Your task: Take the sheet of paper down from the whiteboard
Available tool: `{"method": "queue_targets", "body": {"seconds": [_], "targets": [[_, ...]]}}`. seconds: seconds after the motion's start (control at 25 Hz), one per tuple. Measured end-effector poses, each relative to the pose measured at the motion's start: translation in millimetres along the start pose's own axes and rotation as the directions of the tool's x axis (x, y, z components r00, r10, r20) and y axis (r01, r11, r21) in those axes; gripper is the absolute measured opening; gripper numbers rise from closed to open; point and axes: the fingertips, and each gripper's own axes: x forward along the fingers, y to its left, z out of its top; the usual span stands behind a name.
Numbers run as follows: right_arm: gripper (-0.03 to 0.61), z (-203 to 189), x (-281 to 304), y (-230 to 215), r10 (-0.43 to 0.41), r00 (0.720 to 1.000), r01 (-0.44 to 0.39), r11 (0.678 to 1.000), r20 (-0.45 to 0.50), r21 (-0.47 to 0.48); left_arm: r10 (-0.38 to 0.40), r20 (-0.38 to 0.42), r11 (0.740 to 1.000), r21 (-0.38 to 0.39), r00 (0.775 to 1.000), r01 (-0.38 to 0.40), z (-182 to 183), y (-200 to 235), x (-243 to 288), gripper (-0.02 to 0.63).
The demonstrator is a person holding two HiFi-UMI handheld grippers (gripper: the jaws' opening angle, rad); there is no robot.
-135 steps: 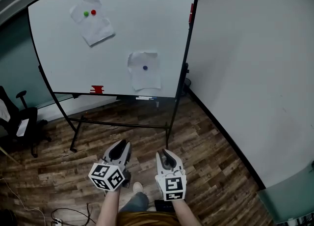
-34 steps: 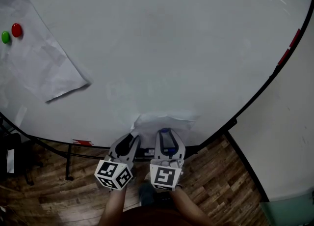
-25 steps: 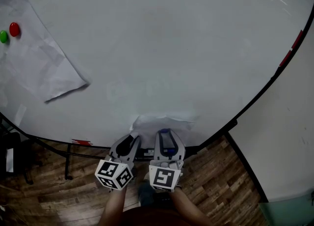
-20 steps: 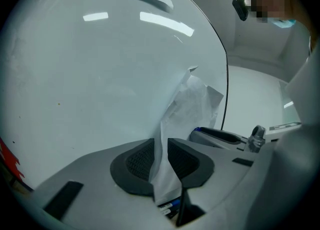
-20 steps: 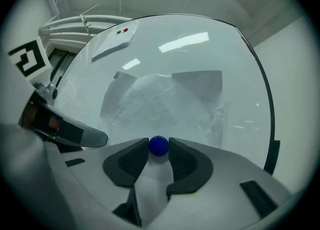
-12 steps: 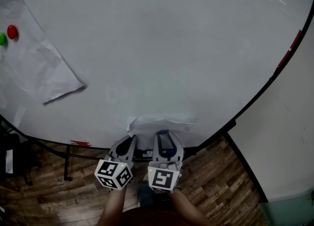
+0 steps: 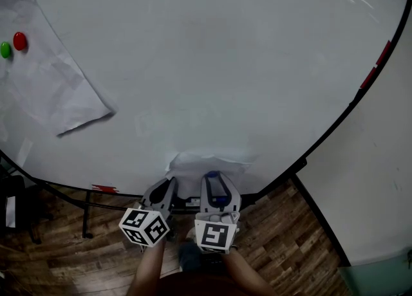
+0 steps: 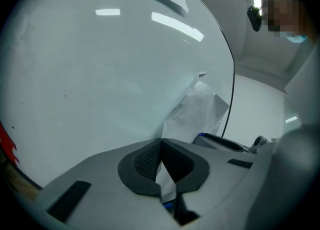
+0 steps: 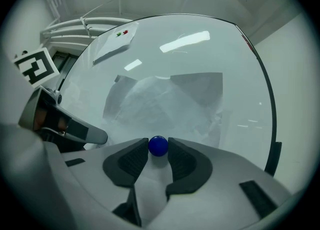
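Note:
The crumpled white sheet of paper (image 7: 207,160) hangs low on the whiteboard (image 7: 225,63), pinned by a blue magnet (image 9: 158,145). My left gripper (image 8: 161,146) is shut on the sheet's (image 8: 197,114) left edge, which lifts off the board and runs down between the pads. In the head view this left gripper (image 7: 168,184) sits at the paper's lower left. My right gripper (image 9: 158,150) is open, and the magnet sits right between its fingertips, close to both pads. The paper (image 9: 165,99) spreads out behind it. From the head, the right gripper (image 7: 215,177) points at the sheet's lower middle.
A second sheet (image 7: 51,89) hangs at the board's upper left under a red magnet (image 7: 20,40) and a green magnet (image 7: 6,49). The board's black frame (image 7: 335,130) curves down on the right, with a white wall (image 7: 380,179) beyond. Wood floor (image 7: 283,249) lies below.
My left gripper's jaws have shut on the paper's left edge, and the gripper has rolled slightly. That edge has pulled a little off the board. The right gripper has kept still.

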Motion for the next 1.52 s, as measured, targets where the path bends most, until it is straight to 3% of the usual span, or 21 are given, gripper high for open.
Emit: {"method": "queue_targets", "body": {"seconds": [0.68,1.52], "targets": [[0.137,-5,-15,3,0.024,0.999,-0.023,0.999,-0.038,0.025,-0.003,0.026,0.999,-0.031,1.000,0.004,8,-2,-12,0.025],[0.137,3,-21,1,0.048,0.999,-0.047,0.998,-0.022,0.038,0.060,0.054,0.996,-0.066,0.997,-0.057,18,20,-52,0.025]]}}
